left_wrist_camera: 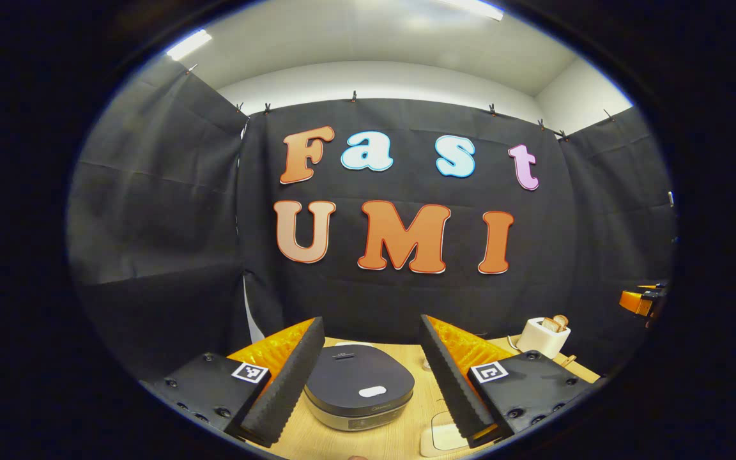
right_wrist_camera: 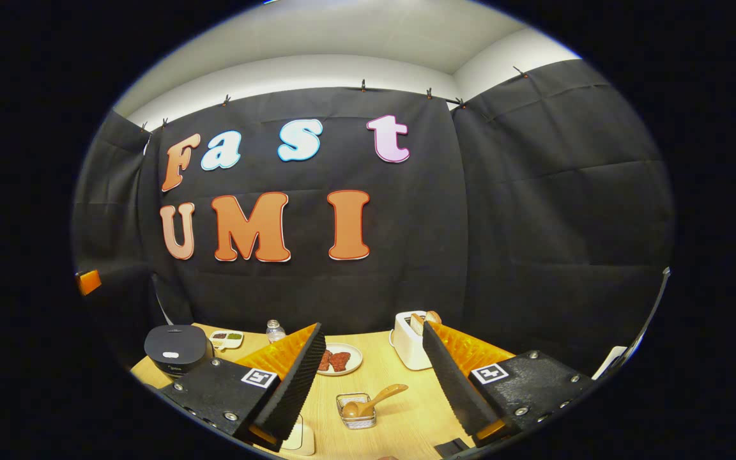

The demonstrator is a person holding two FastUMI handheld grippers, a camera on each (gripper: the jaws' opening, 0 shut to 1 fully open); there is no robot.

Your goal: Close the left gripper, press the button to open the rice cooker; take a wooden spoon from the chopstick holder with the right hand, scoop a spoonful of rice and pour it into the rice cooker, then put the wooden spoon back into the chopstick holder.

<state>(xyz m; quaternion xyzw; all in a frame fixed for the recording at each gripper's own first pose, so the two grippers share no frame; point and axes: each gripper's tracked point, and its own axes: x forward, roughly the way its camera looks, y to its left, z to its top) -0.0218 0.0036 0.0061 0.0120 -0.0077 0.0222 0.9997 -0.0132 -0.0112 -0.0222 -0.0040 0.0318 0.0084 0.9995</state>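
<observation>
Left gripper (left_wrist_camera: 371,377): fingers spread wide, holding nothing, above the wooden table (left_wrist_camera: 400,441).
Rice cooker (left_wrist_camera: 360,394): lid down, framed between the left fingers at 6 o'clock.
Right gripper (right_wrist_camera: 373,377): fingers spread, holding nothing.
Wooden spoon (right_wrist_camera: 371,400): lies in the wire chopstick holder (right_wrist_camera: 356,410), 6 o'clock in the right gripper view, handle toward 2 o'clock.
Toaster (right_wrist_camera: 408,348): just beyond the right finger.
Plate (right_wrist_camera: 340,359): at 12 o'clock from the holder.
</observation>
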